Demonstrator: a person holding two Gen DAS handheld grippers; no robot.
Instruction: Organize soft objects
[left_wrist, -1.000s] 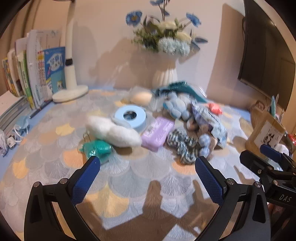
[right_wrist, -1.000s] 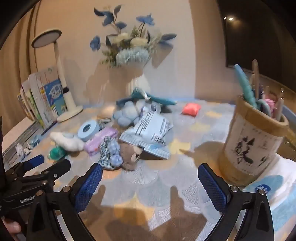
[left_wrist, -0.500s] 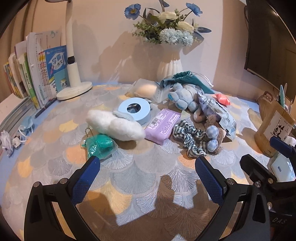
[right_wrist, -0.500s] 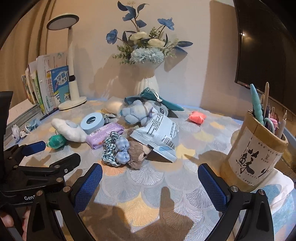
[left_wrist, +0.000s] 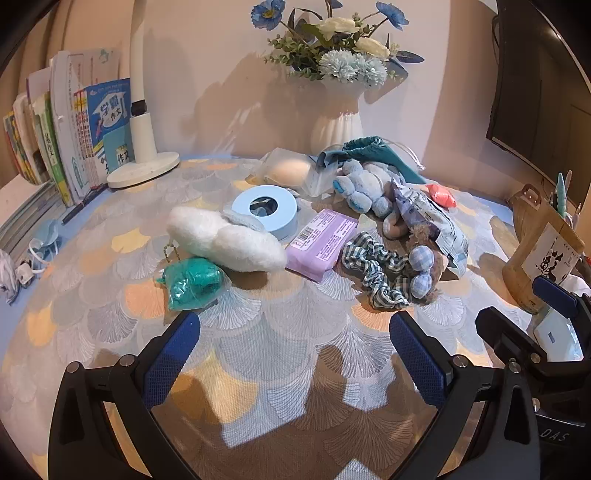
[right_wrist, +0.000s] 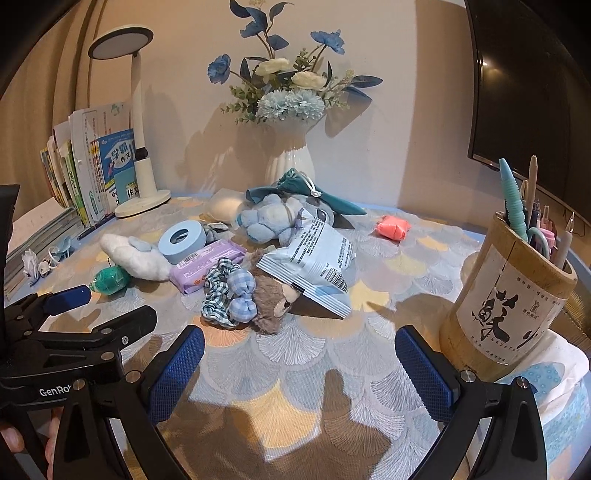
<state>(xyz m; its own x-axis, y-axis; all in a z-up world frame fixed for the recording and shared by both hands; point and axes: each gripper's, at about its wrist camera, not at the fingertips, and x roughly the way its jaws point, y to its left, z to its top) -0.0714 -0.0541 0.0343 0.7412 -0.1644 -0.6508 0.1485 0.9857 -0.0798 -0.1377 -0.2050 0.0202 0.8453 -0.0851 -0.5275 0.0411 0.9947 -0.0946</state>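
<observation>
Both the left gripper (left_wrist: 295, 354) and right gripper (right_wrist: 301, 369) hang spread and empty near the heap of soft objects (right_wrist: 236, 291) mid-table, so picking 1 item comes next.

Readable text, few items. Blue book (right_wrist: 117, 162) in the row at the left edge of the table: cover reads "学霸" w/ "作文" beside it, and "作文" again lower down; same chars show in left wrist view (left_wrist: 110, 122). Left gripper (right_wrist: 83, 308) body, seen from right wrist cam: white "GenRo", rest cut off. Right gripper (left_wrist: 524, 314) body, seen from left wrist cam: "DAS", start hidden. Bamboo pen holder (right_wrist: 509, 295) near right edge: white label w/ big black brush calligraphy, can't make out chars; small print under it too tiny. Purple wipes pack (left_wrist: 321, 243) and white snack bag (right_wrist: 314, 258), mid-table: barcodes + fine print, illegible.
</observation>
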